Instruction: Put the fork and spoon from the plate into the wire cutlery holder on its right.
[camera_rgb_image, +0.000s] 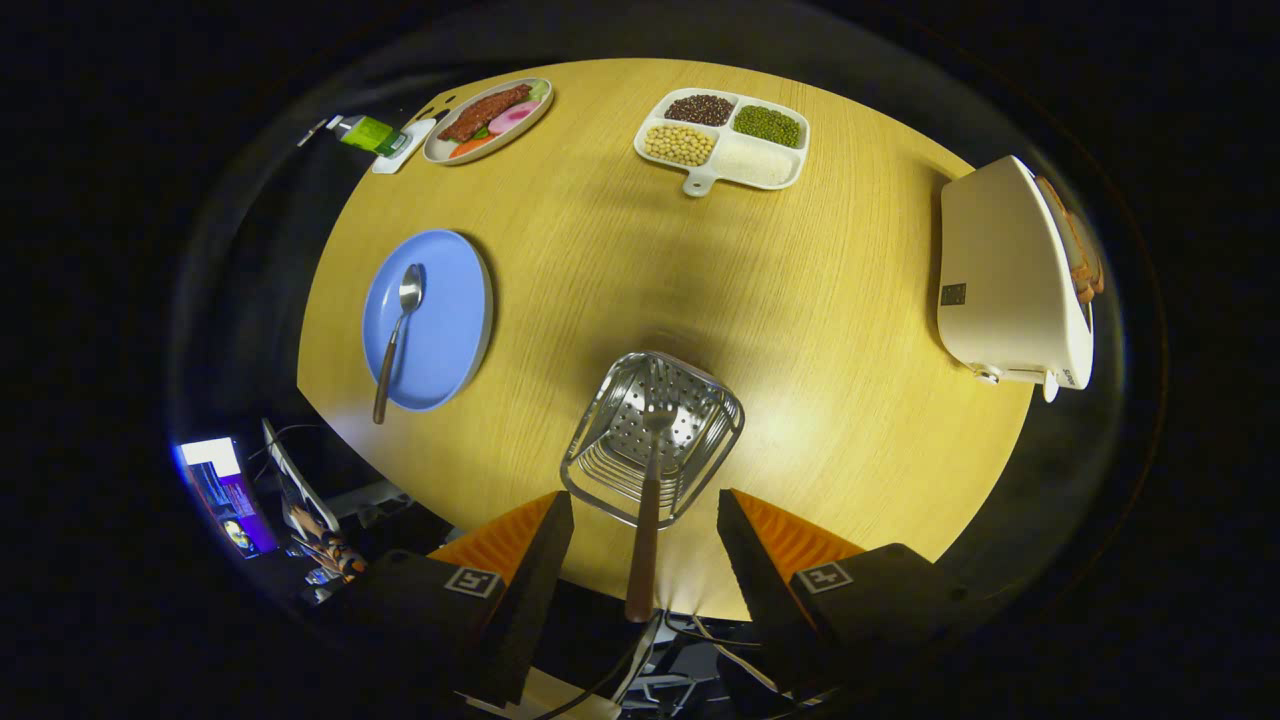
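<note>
- Round and pale, the wooden table (600, 270) carried everything, its grain running across under a bright patch of light; darkness lay all around its rim.
- Just ahead of the fingers stood the wire cutlery holder (655, 435); the fork (647, 520) rested in it, tines down on the perforated base, brown handle leaning out toward the gripper (645, 550).
- The gripper's fingers were spread apart, one on each side of the fork's handle, touching neither it nor the holder.
- Left of the holder lay the blue plate (450, 330); the spoon (398, 335) lay on it, handle overhanging the near rim.
- Beyond, a divided tray of beans and grains (722, 138) and an oval dish of food (488, 120) sat at the far edge; a green bottle (368, 133) lay beside the dish.
- A white toaster (1010, 280) stood well right of the holder.
- Off the table's near left edge glowed a screen (225, 490); cables (690, 630) trailed below the fingers.
</note>
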